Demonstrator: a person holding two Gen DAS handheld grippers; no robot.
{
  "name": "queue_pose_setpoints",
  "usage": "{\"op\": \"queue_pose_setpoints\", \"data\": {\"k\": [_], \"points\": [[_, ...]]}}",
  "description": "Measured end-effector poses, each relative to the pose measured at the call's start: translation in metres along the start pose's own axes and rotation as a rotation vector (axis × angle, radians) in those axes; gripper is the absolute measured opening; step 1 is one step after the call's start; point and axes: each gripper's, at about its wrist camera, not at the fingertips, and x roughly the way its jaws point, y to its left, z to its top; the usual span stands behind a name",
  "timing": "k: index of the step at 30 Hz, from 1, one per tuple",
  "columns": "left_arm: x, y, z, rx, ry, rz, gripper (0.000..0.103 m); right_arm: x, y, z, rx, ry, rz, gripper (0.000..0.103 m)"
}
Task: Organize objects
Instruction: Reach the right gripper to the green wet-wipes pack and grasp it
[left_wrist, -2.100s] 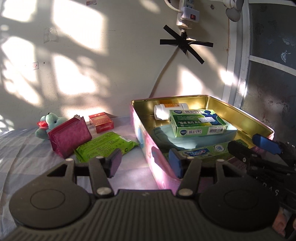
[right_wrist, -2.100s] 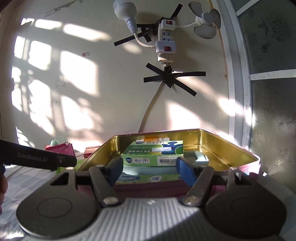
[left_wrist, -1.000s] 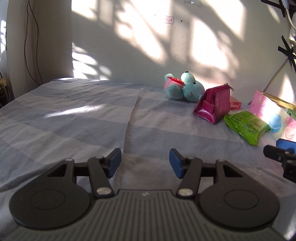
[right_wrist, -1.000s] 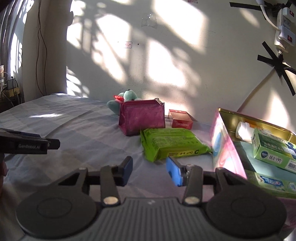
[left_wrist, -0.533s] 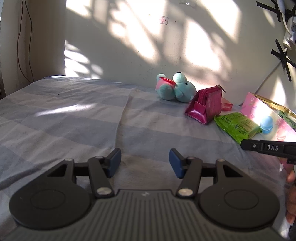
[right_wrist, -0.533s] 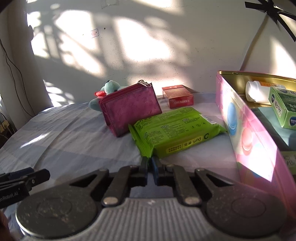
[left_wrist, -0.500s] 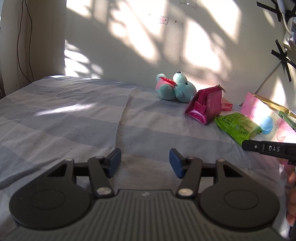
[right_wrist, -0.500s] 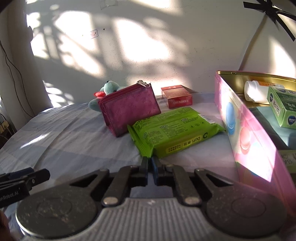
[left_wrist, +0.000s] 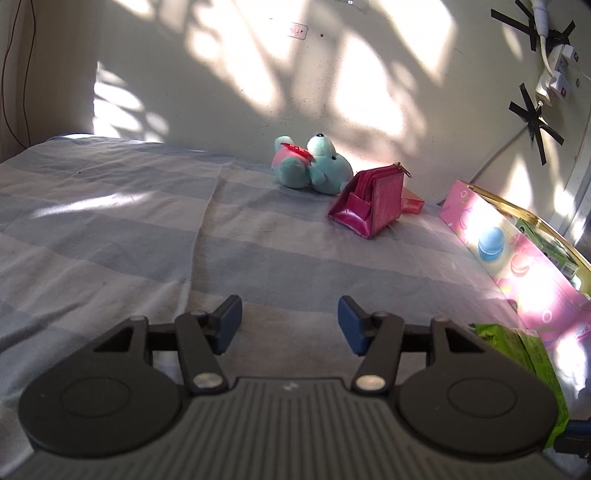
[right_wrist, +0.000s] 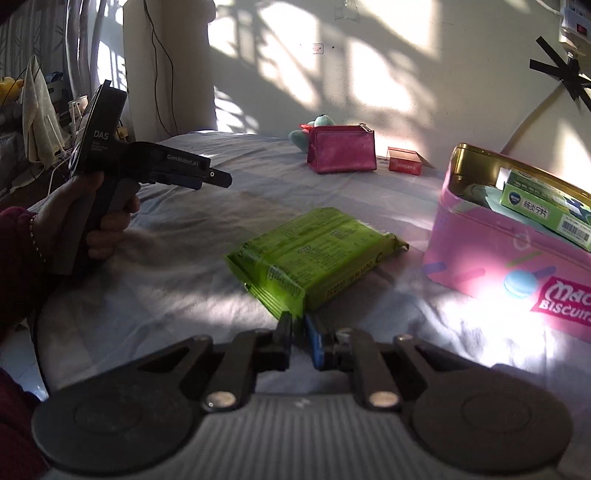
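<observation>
Right claw (right_wrist: 298, 332) pinching the green pack's (right_wrist: 314, 254) corner seal, left claw (left_wrist: 287, 320) spread, empty. I'd lift slowly toward the tin (right_wrist: 480, 229).

On the bed (right_wrist: 177, 266), a packet (right_wrist: 314, 258) lies left of the tin (right_wrist: 491, 266), which holds boxes (right_wrist: 539, 203). Behind, by the wall, a purse (right_wrist: 341, 153) stands before a plush toy (left_wrist: 314, 164), a small carton (right_wrist: 404, 160) to its right.
</observation>
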Motion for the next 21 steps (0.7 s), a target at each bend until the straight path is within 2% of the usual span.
{"op": "queue_pose_setpoints", "data": {"k": [2,4,6,8,11,14,18,19,21], "points": [[-0.003,-0.013,-0.001,-0.013,0.037,-0.083,0.058,-0.013,-0.010,-0.010,0.051,-0.013,-0.049,0.018],[-0.008,-0.031,-0.003,-0.016,0.070,-0.173,0.058,-0.019,-0.022,-0.013,0.131,-0.037,-0.050,0.024],[-0.012,-0.051,-0.005,-0.012,0.109,-0.248,0.058,-0.018,-0.030,-0.011,0.194,-0.063,-0.023,0.043],[-0.016,-0.070,-0.009,0.011,0.144,-0.288,0.058,-0.014,-0.034,-0.006,0.234,-0.092,0.007,0.048],[-0.013,-0.090,-0.015,0.032,0.210,-0.320,0.058,-0.002,-0.033,0.002,0.215,-0.100,0.038,0.053],[-0.001,-0.100,-0.021,0.000,0.283,-0.357,0.058,0.013,-0.032,0.004,0.196,-0.077,0.039,0.057],[-0.002,-0.117,-0.029,0.062,0.240,-0.335,0.056,0.026,-0.033,0.006,0.197,-0.069,0.102,0.066],[-0.002,-0.120,-0.030,0.078,0.239,-0.349,0.052,0.028,-0.030,0.007,0.190,-0.070,0.117,0.064],[-0.007,-0.124,-0.030,0.100,0.222,-0.327,0.052,0.030,-0.024,0.010,0.173,-0.082,0.115,0.056]]}}
